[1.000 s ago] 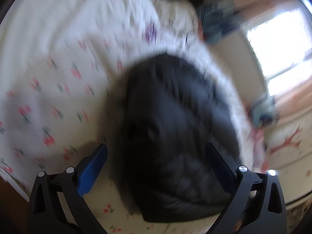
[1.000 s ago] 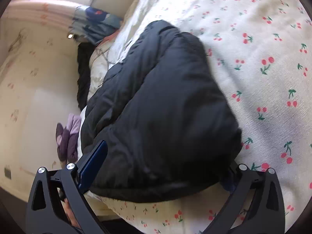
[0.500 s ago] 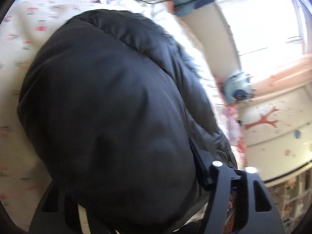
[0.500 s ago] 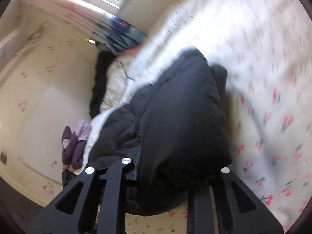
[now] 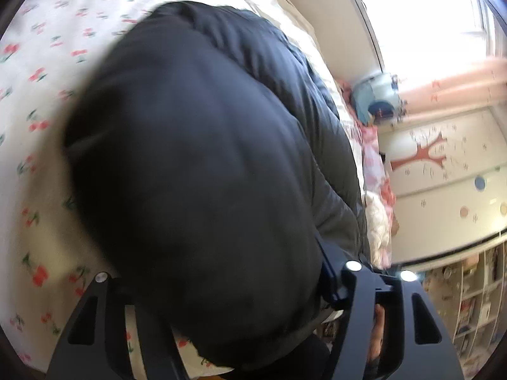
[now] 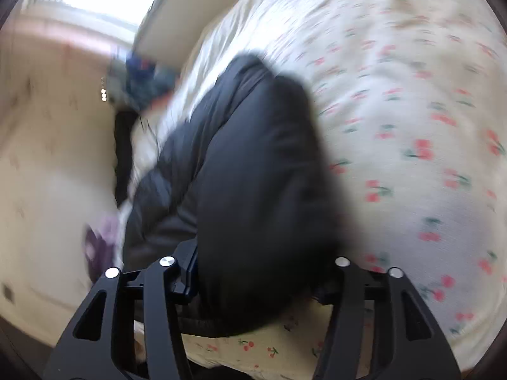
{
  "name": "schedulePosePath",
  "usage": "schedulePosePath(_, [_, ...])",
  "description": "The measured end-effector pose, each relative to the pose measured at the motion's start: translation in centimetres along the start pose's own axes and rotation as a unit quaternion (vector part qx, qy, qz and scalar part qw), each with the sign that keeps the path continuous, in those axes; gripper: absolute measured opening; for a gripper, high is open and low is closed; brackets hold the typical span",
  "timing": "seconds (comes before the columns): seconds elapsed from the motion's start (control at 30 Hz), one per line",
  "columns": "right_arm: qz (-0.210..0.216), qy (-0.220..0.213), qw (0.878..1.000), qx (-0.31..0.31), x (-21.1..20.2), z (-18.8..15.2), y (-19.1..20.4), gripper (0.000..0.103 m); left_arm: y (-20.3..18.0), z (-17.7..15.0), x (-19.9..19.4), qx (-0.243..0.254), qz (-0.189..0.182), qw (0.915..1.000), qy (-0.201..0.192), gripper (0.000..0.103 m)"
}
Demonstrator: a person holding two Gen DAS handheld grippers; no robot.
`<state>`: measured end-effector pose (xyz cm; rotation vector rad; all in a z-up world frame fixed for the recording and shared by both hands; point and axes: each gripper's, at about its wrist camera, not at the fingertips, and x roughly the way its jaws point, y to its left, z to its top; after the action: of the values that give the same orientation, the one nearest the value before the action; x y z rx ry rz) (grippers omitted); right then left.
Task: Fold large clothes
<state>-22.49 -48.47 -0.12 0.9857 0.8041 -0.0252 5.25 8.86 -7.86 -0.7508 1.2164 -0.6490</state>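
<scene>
Black jacket [image 5: 206, 164] gripped over bed [image 5: 38, 72].
Jacket bulk was pinched between the jaws of left gripper [image 5: 218, 281] and right gripper [image 6: 263, 269]; both views were blurred.

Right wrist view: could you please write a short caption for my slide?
Right gripper clamps the near edge of a black puffer jacket on a cherry-print bedsheet.

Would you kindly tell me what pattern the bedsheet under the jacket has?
The bedsheet is cream with small red cherries on green stems, clearest in the right wrist view.
</scene>
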Motion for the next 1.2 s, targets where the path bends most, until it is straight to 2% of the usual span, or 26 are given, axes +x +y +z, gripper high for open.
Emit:
schedulePosePath(0.07, [-0.016, -0.039, 0.999, 0.011, -2.1, -0.1, -0.4, 0.061, 0.2, 0.5, -0.3, -0.009, 0.005, 0.9999, -0.012, 0.069])
schedulePosePath(0.1, [-0.053, -0.072, 0.996, 0.005, -3.6, -0.3, 0.0, 0.061, 0.3, 0.2, -0.7, -0.011, 0.008, 0.9997, -0.019, 0.071])
schedulePosePath(0.17, [-0.109, -0.127, 0.985, -0.051, -5.5, -0.7, 2.7, 0.062, 0.5, -0.4, -1.7, -0.01, 0.017, 0.9991, -0.037, 0.073])
schedulePosePath(0.2, [-0.11, -0.139, 0.979, -0.096, -5.5, -1.0, 5.0, 0.063, 0.6, -0.6, -1.9, -0.012, 0.014, 0.999, -0.04, 0.074])
schedulePosePath(0.3, [-0.1, -0.12, 0.967, -0.202, -2.7, -2.1, 11.5, 0.07, 1.6, 0.0, -1.2, -0.027, 0.007, 0.999, -0.033, 0.077])
schedulePosePath(0.4, [-0.083, -0.073, 0.949, -0.295, 4.2, -3.1, 19.5, 0.074, 1.6, 0.9, 0.4, -0.05, -0.009, 0.9981, -0.035, 0.079])
schedulePosePath(0.47, [-0.085, -0.042, 0.934, -0.344, 9.7, -3.9, 24.1, 0.075, 1.6, 1.8, 1.1, -0.053, 0.0, 0.9975, -0.048, 0.082])
schedulePosePath(0.5, [-0.088, -0.03, 0.927, -0.364, 12.5, -4.3, 25.8, 0.075, 1.6, 2.0, 1.3, -0.056, 0.001, 0.9972, -0.05, 0.085])
schedulePosePath(0.57, [-0.101, -0.008, 0.92, -0.378, 17.4, -3.9, 27.9, 0.075, 1.5, 2.6, 2.3, -0.065, -0.003, 0.9964, -0.054, 0.086])
schedulePosePath(0.63, [-0.132, 0.013, 0.918, -0.374, 22.5, -3.6, 27.8, 0.077, 1.2, 3.0, 2.9, -0.066, -0.007, 0.996, -0.059, 0.086])
schedulePosePath(0.7, [-0.173, 0.061, 0.913, -0.365, 27.0, -4.1, 25.9, 0.08, 0.9, 2.9, 2.9, -0.056, -0.014, 0.9963, -0.065, 0.086])
schedulePosePath(0.77, [-0.183, 0.076, 0.906, -0.375, 28.4, -5.1, 25.2, 0.08, 0.5, 2.8, 2.9, -0.051, -0.008, 0.9964, -0.067, 0.085])
schedulePosePath(0.83, [-0.176, 0.095, 0.905, -0.374, 27.7, -4.8, 25.5, 0.08, 0.8, 2.7, 2.8, -0.062, -0.011, 0.9959, -0.065, 0.082])
schedulePosePath(0.9, [-0.159, 0.073, 0.909, -0.379, 26.3, -3.8, 26.6, 0.08, 0.9, 2.7, 2.6, -0.07, -0.017, 0.9954, -0.063, 0.082])
schedulePosePath(0.97, [-0.163, 0.047, 0.909, -0.382, 24.7, -1.9, 27.5, 0.08, 0.9, 2.7, 2.5, -0.074, -0.017, 0.995, -0.066, 0.082])
schedulePosePath(1.07, [-0.187, 0.039, 0.907, -0.374, 27.7, 0.0, 28.6, 0.087, 0.9, 2.7, 2.6, -0.077, -0.007, 0.9946, -0.069, 0.082])
schedulePosePath(1.1, [-0.217, 0.052, 0.899, -0.377, 30.2, 0.0, 28.2, 0.089, 0.9, 2.8, 2.6, -0.078, -0.003, 0.9945, -0.07, 0.082])
schedulePosePath(1.13, [-0.239, 0.07, 0.89, -0.381, 31.9, 0.1, 27.3, 0.096, 0.8, 2.8, 2.7, -0.078, -0.003, 0.9944, -0.071, 0.082])
schedulePosePath(1.2, [-0.263, 0.097, 0.88, -0.384, 34.6, -0.6, 26.0, 0.096, 1.1, 2.3, 2.2, -0.076, -0.002, 0.9943, -0.074, 0.082])
